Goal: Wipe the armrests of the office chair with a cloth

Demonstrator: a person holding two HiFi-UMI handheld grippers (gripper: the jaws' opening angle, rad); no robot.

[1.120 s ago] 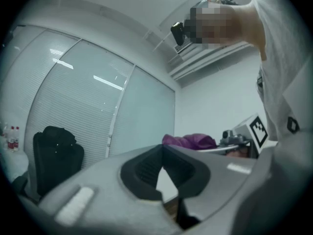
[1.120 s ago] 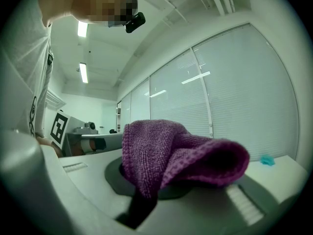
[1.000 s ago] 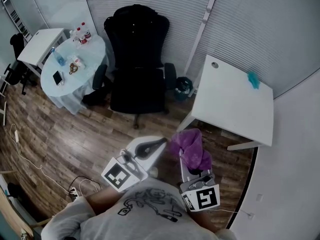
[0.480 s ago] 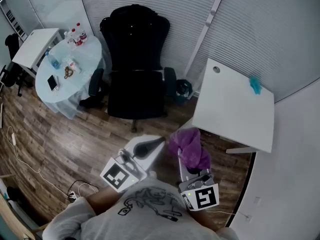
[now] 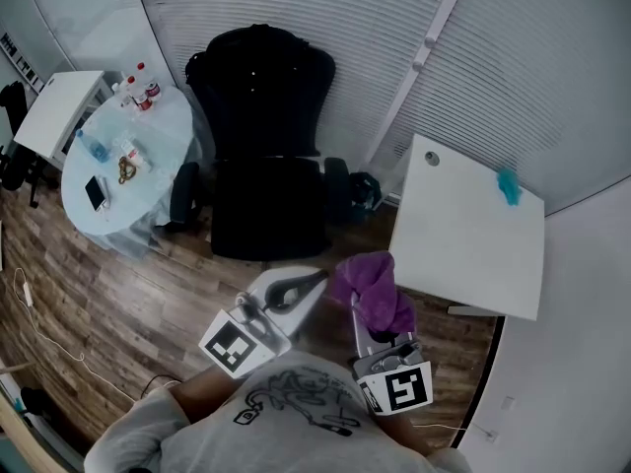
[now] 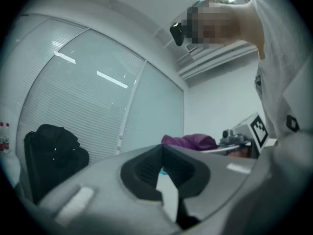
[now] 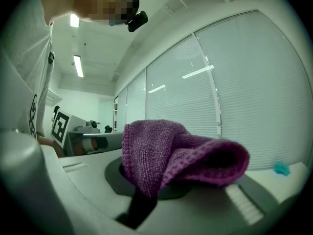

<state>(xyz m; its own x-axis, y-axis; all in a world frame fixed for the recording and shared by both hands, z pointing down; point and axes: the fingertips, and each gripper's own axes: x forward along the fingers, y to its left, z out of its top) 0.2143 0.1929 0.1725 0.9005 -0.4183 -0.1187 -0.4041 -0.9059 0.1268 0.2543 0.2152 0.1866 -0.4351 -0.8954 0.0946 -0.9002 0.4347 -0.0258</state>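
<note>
The black office chair (image 5: 261,166) stands against the blinds, with its armrests at the left (image 5: 181,191) and right (image 5: 337,187) of the seat. My right gripper (image 5: 361,302) is shut on a purple cloth (image 5: 375,286), which bunches over its jaws in the right gripper view (image 7: 176,155). My left gripper (image 5: 314,281) is held beside it, shut and holding nothing, and its dark pads (image 6: 142,173) meet at the tip. Both grippers hover close to my body, well short of the chair.
A white desk (image 5: 463,235) at the right carries a small teal item (image 5: 509,187). A round glass table (image 5: 118,166) at the left holds bottles and a phone. A small dark bin (image 5: 365,193) sits by the chair's right armrest. Wooden floor lies between me and the chair.
The head view has shifted a little: the chair and glass table sit slightly further left and lower. Both grippers keep their pose, and the cloth stays held.
</note>
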